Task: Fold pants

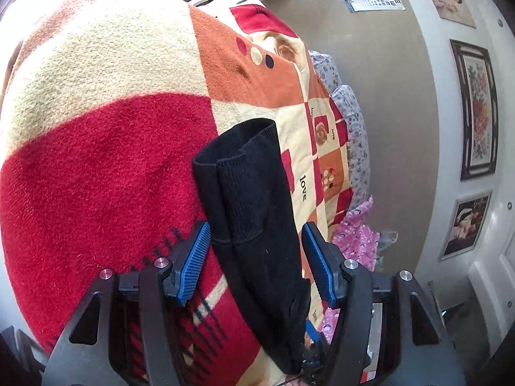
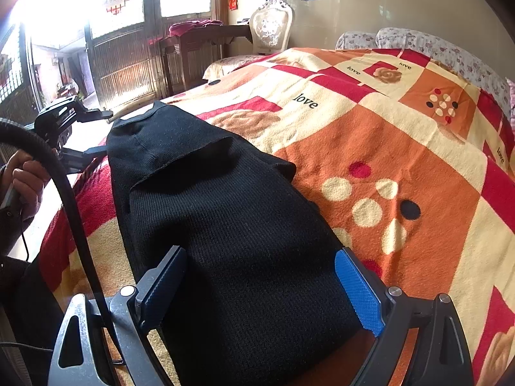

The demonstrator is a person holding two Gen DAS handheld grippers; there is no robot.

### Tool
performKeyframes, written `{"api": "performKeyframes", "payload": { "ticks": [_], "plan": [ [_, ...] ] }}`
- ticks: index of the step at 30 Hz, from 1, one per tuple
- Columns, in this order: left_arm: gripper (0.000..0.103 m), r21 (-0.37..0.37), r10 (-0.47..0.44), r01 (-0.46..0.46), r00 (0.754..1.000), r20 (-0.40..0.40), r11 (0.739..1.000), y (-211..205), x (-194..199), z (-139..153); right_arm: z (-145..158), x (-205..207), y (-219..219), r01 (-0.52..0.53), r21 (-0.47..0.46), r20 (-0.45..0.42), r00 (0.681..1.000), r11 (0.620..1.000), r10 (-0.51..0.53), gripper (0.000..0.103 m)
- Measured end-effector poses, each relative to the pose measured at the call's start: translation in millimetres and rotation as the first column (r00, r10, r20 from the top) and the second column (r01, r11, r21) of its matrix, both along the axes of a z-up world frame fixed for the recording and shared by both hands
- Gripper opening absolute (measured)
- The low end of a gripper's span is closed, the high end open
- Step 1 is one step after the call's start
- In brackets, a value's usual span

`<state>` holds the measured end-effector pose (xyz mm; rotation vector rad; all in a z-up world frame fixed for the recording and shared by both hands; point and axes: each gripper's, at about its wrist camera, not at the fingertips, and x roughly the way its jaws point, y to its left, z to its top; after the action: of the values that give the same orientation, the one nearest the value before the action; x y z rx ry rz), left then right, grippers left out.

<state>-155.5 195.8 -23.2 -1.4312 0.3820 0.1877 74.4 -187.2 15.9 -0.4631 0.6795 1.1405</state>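
Observation:
Black knit pants (image 2: 206,199) lie lengthwise on a red, orange and cream blanket (image 2: 402,160) on a bed, with one part folded over onto the rest. My right gripper (image 2: 260,284) is open, its blue pads (image 2: 359,292) straddling the near end of the pants. In the left wrist view the pants (image 1: 254,212) run between the open left gripper (image 1: 254,257) pads (image 1: 193,262), with the cuff end beyond the tips. The left gripper also shows in the right wrist view (image 2: 93,135) at the far end of the pants, held by a hand.
Floral pillows (image 2: 418,41) lie at the head of the bed. A pink garment (image 1: 357,241) hangs at the bed's side. A white chair (image 2: 272,25) and a dark wooden table (image 2: 193,41) stand beyond the bed. Framed pictures (image 1: 476,109) hang on the wall.

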Motion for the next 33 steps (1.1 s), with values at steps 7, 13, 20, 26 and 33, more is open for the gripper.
{"api": "performKeyframes", "payload": {
  "ticks": [7,13,20,26,33],
  "plan": [
    [0.059,-0.042,0.015,-0.013,0.999,0.039,0.999,8.4,3.8,-3.0,0.0,0.3,0.4,0.000,0.000,-0.001,1.000,1.000,0.000,0.091],
    [0.059,0.042,0.025,-0.027,0.998,0.066,0.999,4.1,2.7,-2.8,0.3,0.1,0.6,0.001,0.000,-0.001,1.000,1.000,-0.001,0.091],
    [0.059,0.168,0.016,-0.024,0.999,0.052,0.985,-3.2,8.3,2.8,0.4,1.6,-0.1,0.000,0.001,-0.009,1.000,1.000,0.000,0.091],
    [0.023,0.324,0.002,0.005,1.000,-0.021,0.946,-10.3,10.3,10.7,0.8,0.3,-0.6,0.001,0.000,-0.005,1.000,1.000,-0.001,0.091],
    [0.012,0.476,0.041,0.007,0.995,-0.090,0.879,-25.1,13.4,17.3,0.3,1.3,-0.2,0.000,0.000,-0.009,1.000,1.000,0.000,0.091]
  ]
}}
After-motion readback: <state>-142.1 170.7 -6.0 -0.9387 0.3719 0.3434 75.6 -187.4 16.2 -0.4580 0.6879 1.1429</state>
